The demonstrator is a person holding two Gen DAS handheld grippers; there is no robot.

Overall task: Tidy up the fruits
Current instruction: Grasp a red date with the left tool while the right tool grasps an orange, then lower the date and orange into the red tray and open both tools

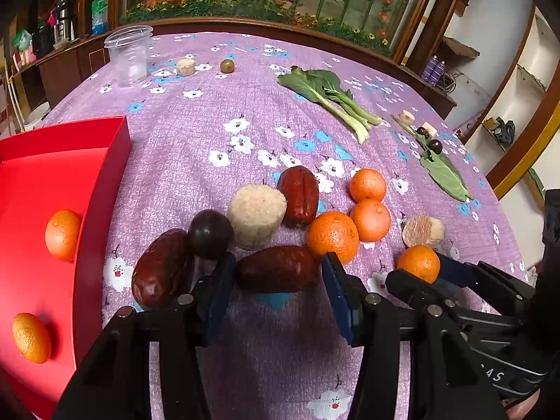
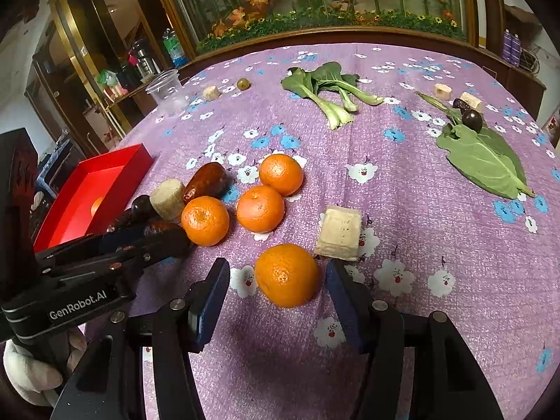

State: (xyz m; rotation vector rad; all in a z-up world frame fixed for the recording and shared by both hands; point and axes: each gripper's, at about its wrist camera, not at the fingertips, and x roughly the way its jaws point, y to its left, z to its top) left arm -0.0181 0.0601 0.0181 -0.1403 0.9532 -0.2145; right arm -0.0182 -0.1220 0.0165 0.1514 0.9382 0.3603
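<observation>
Left gripper (image 1: 278,287): jaws apart, straddling a wrinkled brown date (image 1: 278,268) at lower centre of the left view; pads appear just beside its ends, not pressing. I judge this a pre-grasp: the date is oblong, so I span its long axis.

Right gripper (image 2: 278,288): jaws apart around a mandarin (image 2: 287,274), lower centre of the right view, gaps on both sides. Skin pebbled, glossy, round; may roll if pinched off-centre.

Outward: three more mandarins (image 2: 259,208), two further dates (image 1: 298,194), a dark plum (image 1: 210,233) and pale, porous cork-like blocks (image 1: 256,219) clustered on the purple floral cloth (image 1: 196,122).

Red tray (image 1: 105,189), left edge of the left view, holds two mandarins (image 1: 63,234); the sorting destination, I judge. Greens (image 1: 325,94) lie upper right.
</observation>
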